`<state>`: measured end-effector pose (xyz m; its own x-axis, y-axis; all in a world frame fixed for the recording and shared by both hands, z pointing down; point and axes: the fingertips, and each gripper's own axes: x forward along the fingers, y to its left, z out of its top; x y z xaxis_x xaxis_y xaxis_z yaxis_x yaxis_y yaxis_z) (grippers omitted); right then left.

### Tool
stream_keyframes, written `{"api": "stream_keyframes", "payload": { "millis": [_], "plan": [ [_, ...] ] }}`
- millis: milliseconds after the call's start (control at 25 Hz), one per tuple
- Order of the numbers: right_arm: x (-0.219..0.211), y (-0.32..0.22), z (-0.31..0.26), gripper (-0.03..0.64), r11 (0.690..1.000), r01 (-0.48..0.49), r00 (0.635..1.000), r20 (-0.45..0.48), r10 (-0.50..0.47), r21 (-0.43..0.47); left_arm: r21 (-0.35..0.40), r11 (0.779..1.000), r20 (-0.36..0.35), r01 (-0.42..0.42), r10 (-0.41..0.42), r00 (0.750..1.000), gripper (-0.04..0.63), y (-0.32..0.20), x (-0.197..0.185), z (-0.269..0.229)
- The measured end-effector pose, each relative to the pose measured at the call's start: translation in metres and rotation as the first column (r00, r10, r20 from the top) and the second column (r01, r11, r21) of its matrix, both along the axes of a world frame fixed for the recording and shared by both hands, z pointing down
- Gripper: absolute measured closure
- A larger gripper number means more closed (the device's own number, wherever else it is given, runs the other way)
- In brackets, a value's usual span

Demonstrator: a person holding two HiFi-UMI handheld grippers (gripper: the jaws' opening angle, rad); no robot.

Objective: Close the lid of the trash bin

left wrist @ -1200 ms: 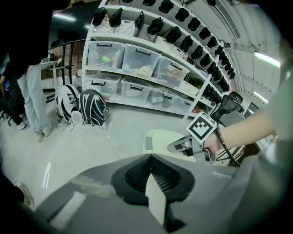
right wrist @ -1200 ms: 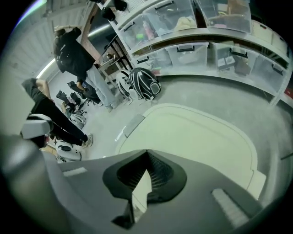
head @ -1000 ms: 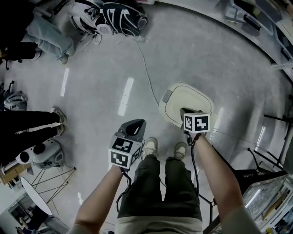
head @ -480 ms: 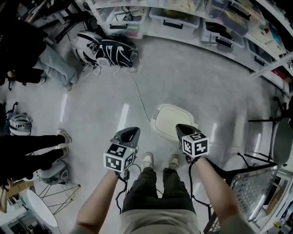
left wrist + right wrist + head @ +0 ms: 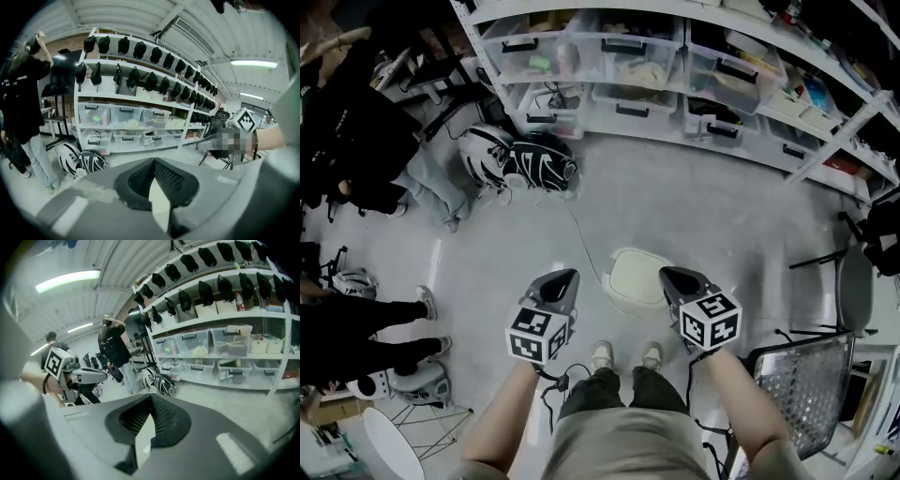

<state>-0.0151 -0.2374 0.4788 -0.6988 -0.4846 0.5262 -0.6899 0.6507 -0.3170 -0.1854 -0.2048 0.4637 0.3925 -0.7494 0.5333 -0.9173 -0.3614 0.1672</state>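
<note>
Both grippers have come up and away from the trash bin (image 5: pixel 620 297) since a second ago. On the left gripper (image 5: pixel 562 278) the jaws are pressed together on nothing, and the right gripper (image 5: pixel 675 277) is the same. The bin sits on the floor (image 5: pixel 722 216) between them, its lid (image 5: pixel 642 275) looking flat down. If it did not click, it may pop open. The person's shoes (image 5: pixel 602 354) stand near, so a kick could tip it.

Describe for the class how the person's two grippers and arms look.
The left gripper and right gripper are grey shells with black textured pads; each carries a white cube with black square markers. A black cable trails from the left. Forearms are unsleeved.
</note>
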Motion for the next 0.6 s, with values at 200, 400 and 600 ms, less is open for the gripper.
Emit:
{"api": "stream_keyframes", "payload": {
  "millis": [200, 400, 600],
  "plan": [
    [0.013, 0.010, -0.100, 0.614, 0.987, -0.020, 0.998, 0.056, 0.011, 0.159, 0.089, 0.996, 0.032, -0.031, 0.028, 0.999, 0.594, 0.009, 0.009, -0.060],
    [0.028, 0.027, -0.190, 0.614, 0.946, -0.050, 0.993, 0.118, 0.013, 0.319, 0.217, 0.971, 0.070, -0.100, 0.086, 0.994, 0.594, 0.019, 0.031, -0.134],
    [0.041, 0.055, -0.249, 0.614, 0.891, -0.054, 0.995, 0.102, 0.008, 0.452, 0.370, 0.921, 0.090, -0.124, 0.097, 0.991, 0.594, 0.036, 0.055, -0.203]
  ]
}}
